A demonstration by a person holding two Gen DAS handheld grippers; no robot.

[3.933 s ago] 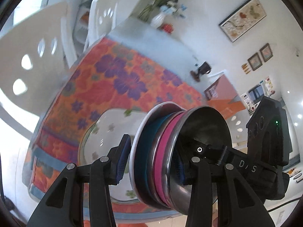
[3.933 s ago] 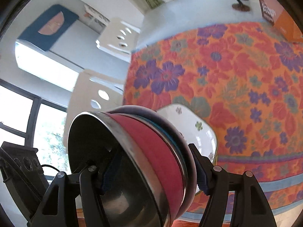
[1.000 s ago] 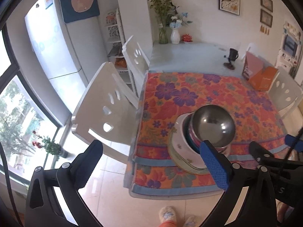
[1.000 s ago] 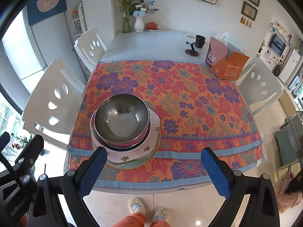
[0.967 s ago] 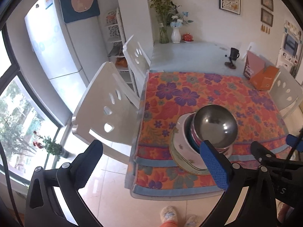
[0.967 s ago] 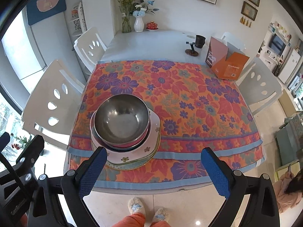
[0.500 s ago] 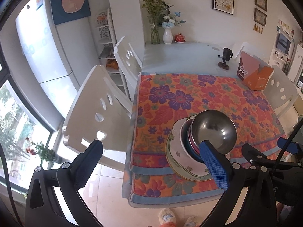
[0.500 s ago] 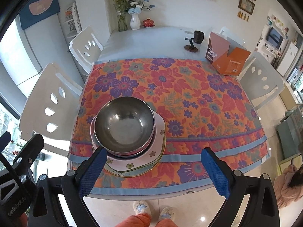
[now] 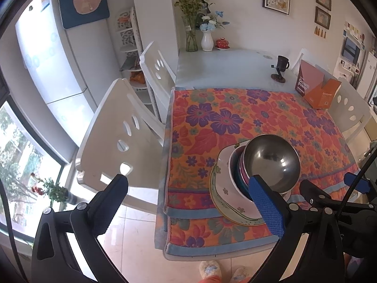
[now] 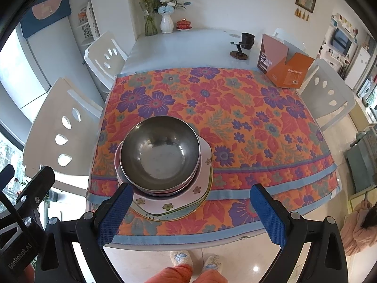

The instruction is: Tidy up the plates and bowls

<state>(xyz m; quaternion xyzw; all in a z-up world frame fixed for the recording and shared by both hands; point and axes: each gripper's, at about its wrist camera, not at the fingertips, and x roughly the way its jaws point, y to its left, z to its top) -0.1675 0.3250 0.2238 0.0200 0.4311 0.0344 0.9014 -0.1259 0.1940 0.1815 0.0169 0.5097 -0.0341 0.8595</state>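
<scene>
While both claws hang in the air over the floor, the dishes sit in one neat pile on the desk [image 10: 179,44]. The pile is near the front edge, closer to the front left corner. A shiny metal bowl [image 10: 160,154] is on top. Under it peek a pink bowl [image 9: 242,172] and a blue bowl [image 9: 238,181], then a white bowl [image 9: 232,168]. At the bottom are flat plates [image 10: 188,200] with little flowers on them. All of this rests on a bright flower cloth [image 10: 247,118].

The left claw [image 9: 188,202] is wide open and holds nothing. The right claw [image 10: 192,212] is wide open too, and empty. Both are off the desk, in front of its front edge, apart from the pile.

I think the stacking step is done, since every bowl and plate in view is in the pile. It looks like the job is at its end. If anything is left, it may be a small push to center the bowls on the plates, because they sit a bit toward the left edge. That push would need to be slow and gentle, so the tall pile does not tip.
</scene>
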